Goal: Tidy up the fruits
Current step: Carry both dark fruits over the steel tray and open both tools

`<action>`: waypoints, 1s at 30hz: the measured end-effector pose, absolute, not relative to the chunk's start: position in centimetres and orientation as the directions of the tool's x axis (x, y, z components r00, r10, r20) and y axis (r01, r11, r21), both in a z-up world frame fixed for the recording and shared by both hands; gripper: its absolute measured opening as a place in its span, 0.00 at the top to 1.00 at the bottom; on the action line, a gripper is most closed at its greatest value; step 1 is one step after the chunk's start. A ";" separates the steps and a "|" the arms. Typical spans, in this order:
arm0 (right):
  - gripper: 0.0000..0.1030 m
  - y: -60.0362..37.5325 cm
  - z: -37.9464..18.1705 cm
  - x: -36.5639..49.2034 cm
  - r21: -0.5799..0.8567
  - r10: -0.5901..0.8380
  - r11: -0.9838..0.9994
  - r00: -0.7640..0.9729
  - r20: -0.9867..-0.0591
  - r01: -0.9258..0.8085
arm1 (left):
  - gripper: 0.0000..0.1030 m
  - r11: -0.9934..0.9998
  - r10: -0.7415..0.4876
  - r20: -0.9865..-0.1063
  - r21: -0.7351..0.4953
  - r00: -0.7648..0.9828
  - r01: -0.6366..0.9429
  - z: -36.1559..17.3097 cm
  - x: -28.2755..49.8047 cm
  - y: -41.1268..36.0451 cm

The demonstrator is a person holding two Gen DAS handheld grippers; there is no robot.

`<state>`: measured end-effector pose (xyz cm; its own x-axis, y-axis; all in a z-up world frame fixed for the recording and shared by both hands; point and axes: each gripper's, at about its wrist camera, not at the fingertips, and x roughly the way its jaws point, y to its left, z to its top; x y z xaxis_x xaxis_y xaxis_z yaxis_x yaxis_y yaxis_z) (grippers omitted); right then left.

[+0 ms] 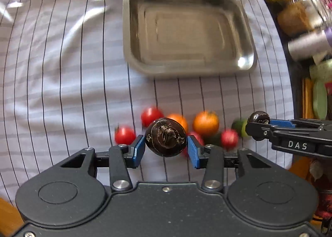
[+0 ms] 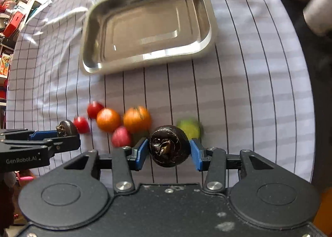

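Above striped cloth (image 1: pixel 62 83), left gripper (image 1: pixel 166 146) and right gripper (image 2: pixel 169 151) each clamp a dark fruit (image 1: pixel 165 137).

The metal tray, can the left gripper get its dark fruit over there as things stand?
Probably yes. The left gripper is shut on a dark fruit, and only bare striped cloth lies between it and the metal tray, which holds nothing. The loose fruits sit low beside the fingers.

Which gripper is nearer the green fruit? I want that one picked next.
Right. The right gripper, shut on a dark fruit, hangs just beside the green fruit. The left gripper, shut on another dark fruit, sits across the pile.
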<state>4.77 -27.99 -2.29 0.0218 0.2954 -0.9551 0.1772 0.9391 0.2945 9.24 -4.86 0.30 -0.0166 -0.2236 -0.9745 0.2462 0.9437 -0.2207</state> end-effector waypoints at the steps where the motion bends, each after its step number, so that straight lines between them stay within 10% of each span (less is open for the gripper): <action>1: 0.55 -28.1 -2.2 5.8 0.293 0.292 0.942 0.031 -0.956 0.167 | 0.50 0.946 -0.221 -0.975 -0.216 -0.005 0.243 0.5 10.0 -5.2; 30: 0.53 -30.2 -6.1 20.3 0.244 0.229 0.958 0.109 -0.967 0.150 | 0.49 0.970 -0.174 -0.983 -0.162 0.052 0.184 -2.9 20.8 -9.0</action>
